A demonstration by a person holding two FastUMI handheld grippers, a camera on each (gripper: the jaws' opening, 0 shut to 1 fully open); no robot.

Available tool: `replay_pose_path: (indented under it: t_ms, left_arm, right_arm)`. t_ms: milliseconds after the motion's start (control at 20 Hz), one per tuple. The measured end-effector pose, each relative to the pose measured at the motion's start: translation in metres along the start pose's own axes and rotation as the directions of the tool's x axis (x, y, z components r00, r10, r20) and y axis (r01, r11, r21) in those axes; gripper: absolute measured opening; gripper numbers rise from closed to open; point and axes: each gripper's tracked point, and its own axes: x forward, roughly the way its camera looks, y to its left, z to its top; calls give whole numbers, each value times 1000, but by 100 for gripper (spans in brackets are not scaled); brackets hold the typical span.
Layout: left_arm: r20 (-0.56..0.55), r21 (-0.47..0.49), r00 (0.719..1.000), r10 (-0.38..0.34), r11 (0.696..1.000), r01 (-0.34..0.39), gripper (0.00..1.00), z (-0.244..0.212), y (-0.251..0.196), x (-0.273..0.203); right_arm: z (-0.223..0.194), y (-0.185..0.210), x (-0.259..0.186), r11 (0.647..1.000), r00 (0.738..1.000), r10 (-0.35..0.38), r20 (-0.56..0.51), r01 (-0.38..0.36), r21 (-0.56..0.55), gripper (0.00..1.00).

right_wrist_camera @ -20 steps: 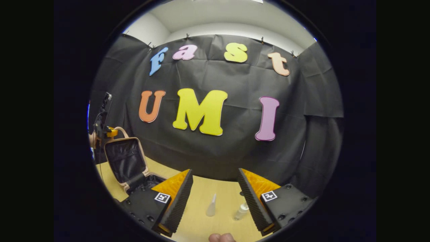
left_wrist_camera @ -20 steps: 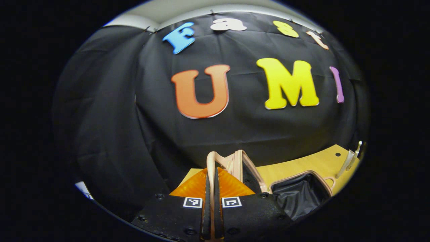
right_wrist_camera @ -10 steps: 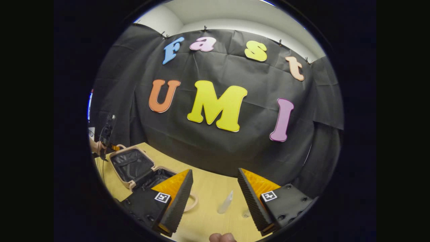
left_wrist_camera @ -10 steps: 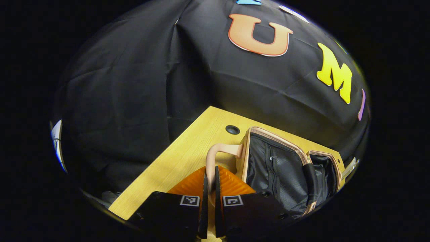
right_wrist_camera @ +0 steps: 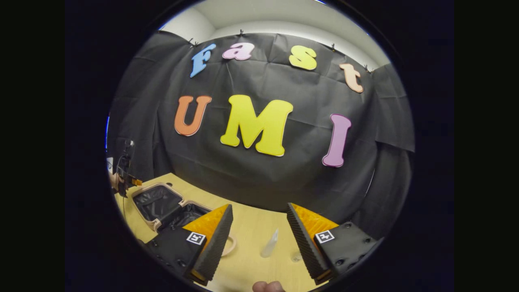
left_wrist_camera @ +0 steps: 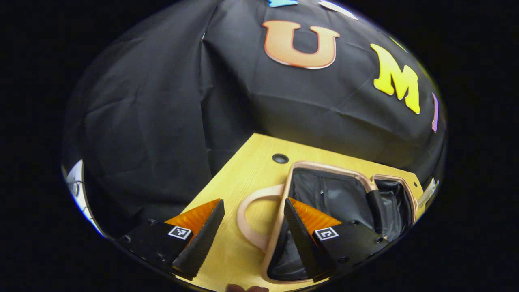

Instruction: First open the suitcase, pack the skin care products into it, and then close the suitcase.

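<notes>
the suitcase (left_wrist_camera: pixel 344 198) lies open flat on the tabletop (left_wrist_camera: pixel 243 170). both the left hand-held gripper (left_wrist_camera: pixel 253 227) and right hand-held gripper (right_wrist_camera: pixel 259 235) gape wide, empty. a skin care bottle (right_wrist_camera: pixel 269 243) waits unpacked; packing and closing remain.

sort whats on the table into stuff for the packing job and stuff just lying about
For the job:
- suitcase, lying open
- its handle
- clear bottle
- second small bottle, partly hidden
- left gripper and right gripper, both open

Just there:
- table
- hole in the tabletop
</notes>
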Motion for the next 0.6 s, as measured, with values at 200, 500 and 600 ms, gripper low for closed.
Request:
replay_pose_path:
  t_ms: [200,500,600]
  left_arm:
    - [113,70,993,31,997,-39,98,40,-73,-59]
    - [222,171,973,-67,985,29,98,45,-244,-133]
    - [210,182,968,-137,978,99,98,29,-303,-146]
  right_arm:
    - [-9,-29,-3,998,1000,-13,10,12,56,79]
    - [-37,-82,-13,995,999,-32,-8,32,96,80]
    - [-48,-102,-17,995,999,-48,-16,49,89,80]
